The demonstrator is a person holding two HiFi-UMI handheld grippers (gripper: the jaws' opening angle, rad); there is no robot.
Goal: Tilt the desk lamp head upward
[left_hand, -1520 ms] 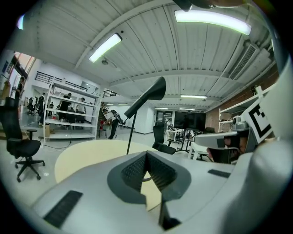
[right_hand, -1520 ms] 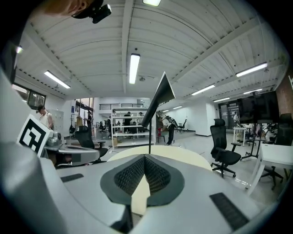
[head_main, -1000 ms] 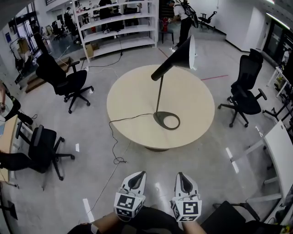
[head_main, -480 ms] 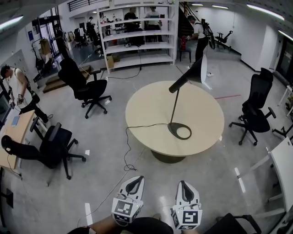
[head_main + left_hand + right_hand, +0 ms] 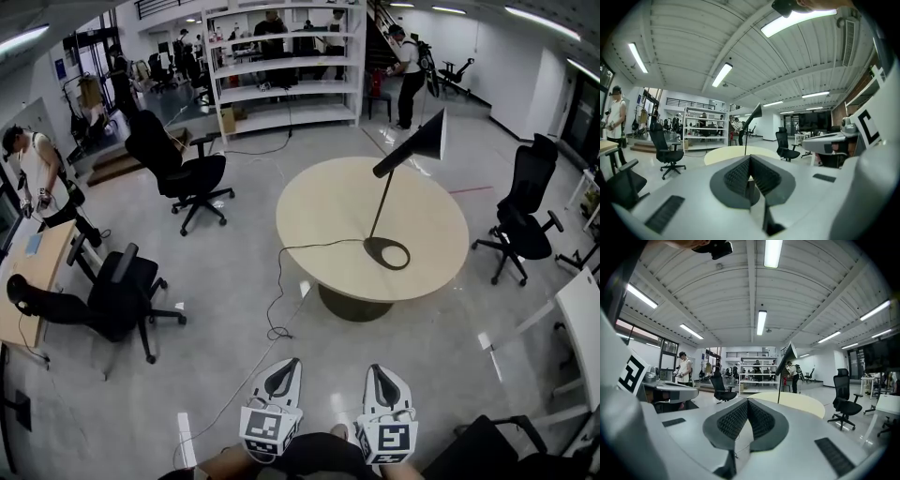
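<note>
One desk lamp [image 5: 419, 145] on one round table [image 5: 328, 216]. One left gripper [image 5: 284, 368], one right gripper [image 5: 379, 371]: jaws pressed together, holding nothing. Black office chairs [image 5: 192, 173]: apparently four.

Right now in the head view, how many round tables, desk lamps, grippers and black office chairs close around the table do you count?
round table: 1
desk lamp: 1
grippers: 2 (left gripper, right gripper)
black office chairs: 3
Total: 7
Chairs far off or cut by the picture's edge are not counted.
</note>
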